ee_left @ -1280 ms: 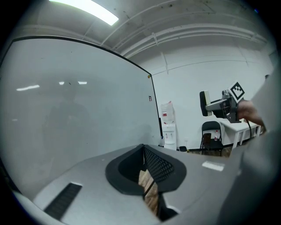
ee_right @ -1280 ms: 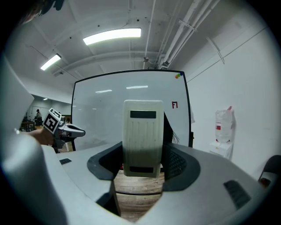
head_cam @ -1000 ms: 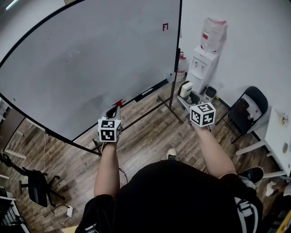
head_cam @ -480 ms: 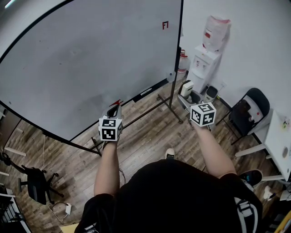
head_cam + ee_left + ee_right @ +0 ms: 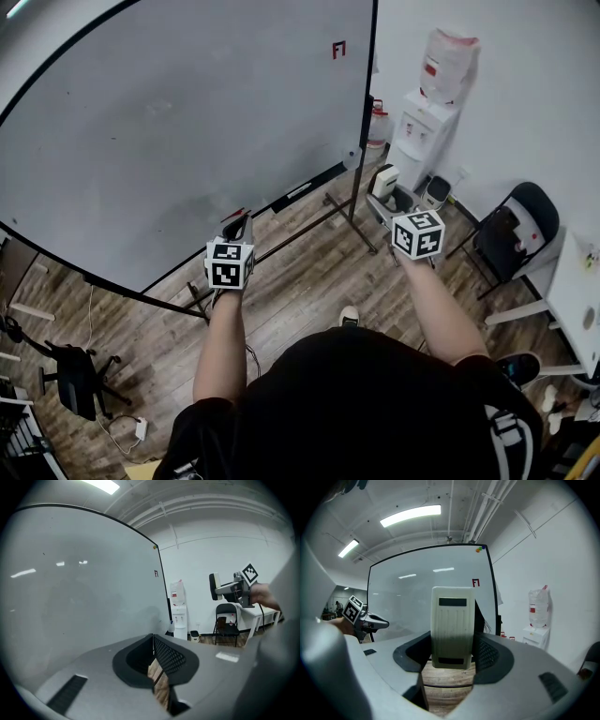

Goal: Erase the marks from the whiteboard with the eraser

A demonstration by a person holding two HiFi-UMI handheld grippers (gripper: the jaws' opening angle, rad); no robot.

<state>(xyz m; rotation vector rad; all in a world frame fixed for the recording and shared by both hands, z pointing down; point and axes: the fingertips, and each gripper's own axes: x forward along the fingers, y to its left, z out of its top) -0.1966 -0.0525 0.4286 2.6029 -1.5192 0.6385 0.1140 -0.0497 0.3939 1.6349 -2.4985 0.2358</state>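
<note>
Wood-plank floor (image 5: 300, 281), white walls. Nearest the camera: one person in a black top (image 5: 356, 403), both forearms out, one gripper in each hand, two in all.

Left gripper (image 5: 153, 639): jaws clenched tip to tip, nothing between them. It is held low, in front of the whiteboard's bottom edge.

Right gripper (image 5: 452, 648): jaws grasping one eraser (image 5: 451, 620), cream body with two dark panels, standing upright between the pads. The eraser is off the board, held in the air just past the whiteboard's right edge, near its lower right corner.

One whiteboard (image 5: 187, 122), black frame, on a floor stand. One clear red mark (image 5: 339, 50) sits near its top right corner. One faint grey smudge (image 5: 192, 204) lies low on the board, near the bottom edge; too faint to say more.

Floor, lower left: one black office chair (image 5: 80, 380).

Right side: one black folding chair (image 5: 516, 230) against the wall, and one white table (image 5: 577, 291) cut off by the frame edge.

Beyond the board's right edge, against the far wall: one white water dispenser (image 5: 417, 131) with one bottle (image 5: 448, 66) on top, and one small bin (image 5: 433, 192) at its foot.

Overhead, in the right gripper view: two lit strip lights, one long (image 5: 410, 516) and one short (image 5: 349, 548).
</note>
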